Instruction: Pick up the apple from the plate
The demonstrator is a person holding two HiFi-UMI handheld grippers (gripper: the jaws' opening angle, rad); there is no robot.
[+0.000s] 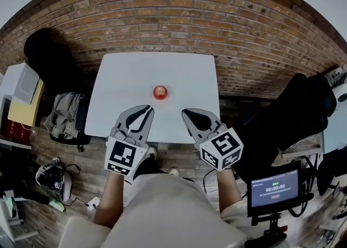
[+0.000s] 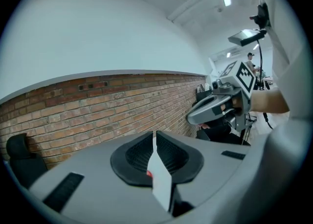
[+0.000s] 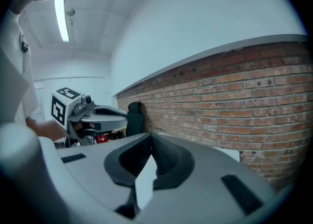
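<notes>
Apple: a red apple [image 1: 159, 91] is seen on the plate, near the middle of the tabletop and somewhat toward the person's side; it is touched by neither gripper.
Plate: a pale plate [image 1: 167, 99] is set flat on the tabletop; its rim is only faintly made out against the white surface.
Tabletop: a white tabletop [image 1: 124, 76] is placed with its far edge against the brick wall [image 1: 173, 19]; nothing but the plate and apple is seen on it.
Left side: the left hand-held gripper [image 1: 147, 110] is held over the near strip of the tabletop, to the left of the apple and apart from it, pointed toward the wall.
Left jaws: in its own view the left hand-held gripper [image 2: 154, 135] is shown closed, the tips pressed together with only a thin wedge left behind them; nothing is clamped. A sliver of the red apple [image 2: 149, 173] is glimpsed through that wedge.
Right side: the right hand-held gripper [image 1: 186, 113] is held over the near strip of the tabletop, to the right of the apple and apart from it, likewise pointed toward the wall.
Right jaws: in its own view the right hand-held gripper [image 3: 150, 136] is shown closed and empty, tips met, with white tabletop seen through the wedge behind them.
Surroundings: a black chair [image 1: 78, 133] draped with a grey garment [image 1: 64, 112] is placed left of the tabletop; a small screen [image 1: 275, 188] on a stand is seen at the lower right.
</notes>
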